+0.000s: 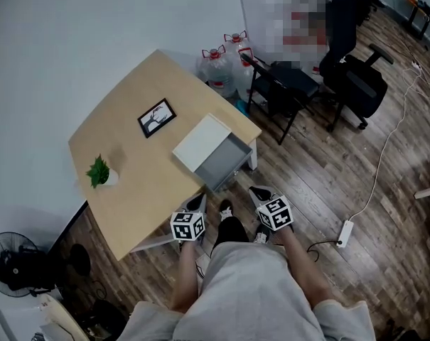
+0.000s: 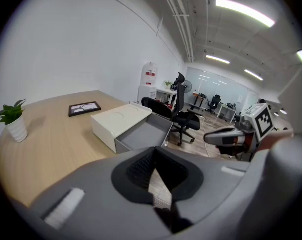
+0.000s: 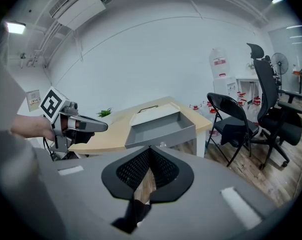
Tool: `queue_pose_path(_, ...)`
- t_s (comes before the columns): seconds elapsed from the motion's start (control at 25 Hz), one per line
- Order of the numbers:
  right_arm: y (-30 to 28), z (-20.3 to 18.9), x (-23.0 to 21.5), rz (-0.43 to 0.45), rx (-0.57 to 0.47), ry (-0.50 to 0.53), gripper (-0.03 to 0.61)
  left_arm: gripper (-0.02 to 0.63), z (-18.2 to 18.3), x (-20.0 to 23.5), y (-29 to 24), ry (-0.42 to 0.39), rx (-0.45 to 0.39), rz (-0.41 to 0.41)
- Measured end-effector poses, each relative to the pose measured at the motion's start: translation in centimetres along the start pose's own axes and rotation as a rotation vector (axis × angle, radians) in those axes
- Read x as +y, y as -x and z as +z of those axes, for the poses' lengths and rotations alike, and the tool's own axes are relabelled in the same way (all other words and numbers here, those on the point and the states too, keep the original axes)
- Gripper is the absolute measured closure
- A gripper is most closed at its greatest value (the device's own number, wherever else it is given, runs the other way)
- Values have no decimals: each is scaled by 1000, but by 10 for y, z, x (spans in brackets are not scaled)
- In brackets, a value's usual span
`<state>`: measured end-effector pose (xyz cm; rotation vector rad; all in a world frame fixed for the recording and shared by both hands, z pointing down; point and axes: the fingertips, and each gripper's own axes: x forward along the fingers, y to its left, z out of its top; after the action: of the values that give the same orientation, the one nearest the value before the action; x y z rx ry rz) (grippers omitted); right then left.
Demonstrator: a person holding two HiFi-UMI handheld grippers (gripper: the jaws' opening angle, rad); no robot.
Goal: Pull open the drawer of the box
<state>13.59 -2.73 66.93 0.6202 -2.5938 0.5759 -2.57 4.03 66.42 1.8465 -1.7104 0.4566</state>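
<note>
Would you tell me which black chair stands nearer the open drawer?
The folding chair, just past the drawer; the office chair with armrests stands farther off.

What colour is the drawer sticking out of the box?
Grey drawer, while the box is white; clearest in the left gripper view.

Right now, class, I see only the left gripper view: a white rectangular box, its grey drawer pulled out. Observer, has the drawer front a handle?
Observer: Yes: the right gripper view shows a small round knob centred on the grey drawer's front.
Operator: What stands beyond the table?
Observer: In the head view, clear water jugs with red caps, on the wooden floor past the light wooden table.
Operator: Anything underfoot?
Observer: A white power strip on that floor, to the person's right.
</note>
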Motion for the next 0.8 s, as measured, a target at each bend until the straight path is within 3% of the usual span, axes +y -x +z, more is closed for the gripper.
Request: queue_pose_path(0.8,0,5,0,-18,-5,32,577,560,-1,0,1,-2,-7,-9)
